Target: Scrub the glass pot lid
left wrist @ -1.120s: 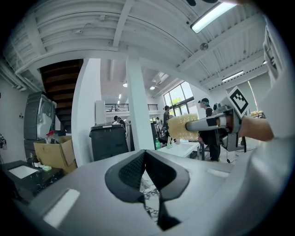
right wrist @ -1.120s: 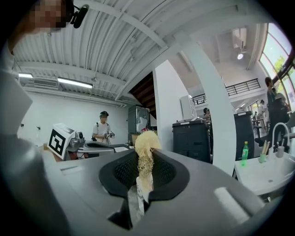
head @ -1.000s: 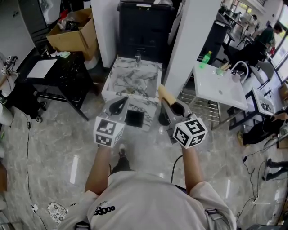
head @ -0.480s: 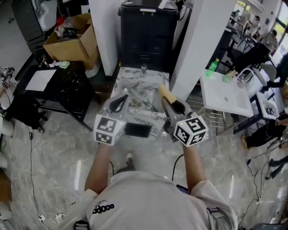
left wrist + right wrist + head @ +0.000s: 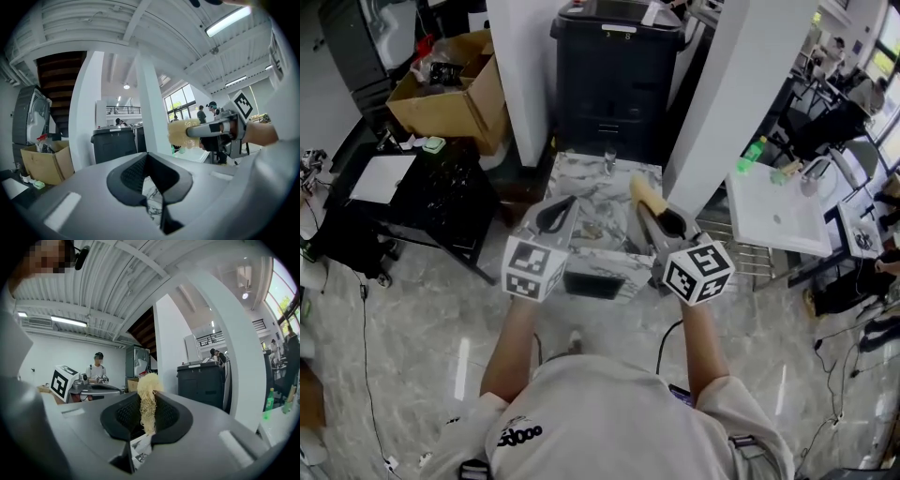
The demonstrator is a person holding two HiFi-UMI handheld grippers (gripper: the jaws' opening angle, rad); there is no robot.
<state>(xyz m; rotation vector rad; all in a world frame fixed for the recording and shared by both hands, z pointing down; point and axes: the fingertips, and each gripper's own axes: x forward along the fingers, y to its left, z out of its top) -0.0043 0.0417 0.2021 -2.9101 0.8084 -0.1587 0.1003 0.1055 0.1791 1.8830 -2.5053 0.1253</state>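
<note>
My left gripper (image 5: 558, 212) is held out over the near edge of a marble-topped table (image 5: 581, 178); its dark jaws are together with nothing between them, and only a sliver of marble shows past them in the left gripper view (image 5: 149, 161). My right gripper (image 5: 652, 208) is shut on a yellow fibrous scrubber (image 5: 643, 193), which sticks up between its jaws (image 5: 148, 394). The scrubber (image 5: 180, 133) also shows in the left gripper view, off to the right. I cannot make out a glass pot lid on the marble top; a small object (image 5: 592, 228) lies between the grippers.
A black cabinet (image 5: 623, 66) stands behind the marble table, flanked by white pillars (image 5: 727, 84). A cardboard box (image 5: 450, 89) and a black table (image 5: 422, 187) are to the left. A white table (image 5: 773, 216) with a green bottle (image 5: 752, 155) is to the right.
The marble table has come nearer and now lies under both grippers. The grippers keep their pose, and the right one still holds the scrubber.
</note>
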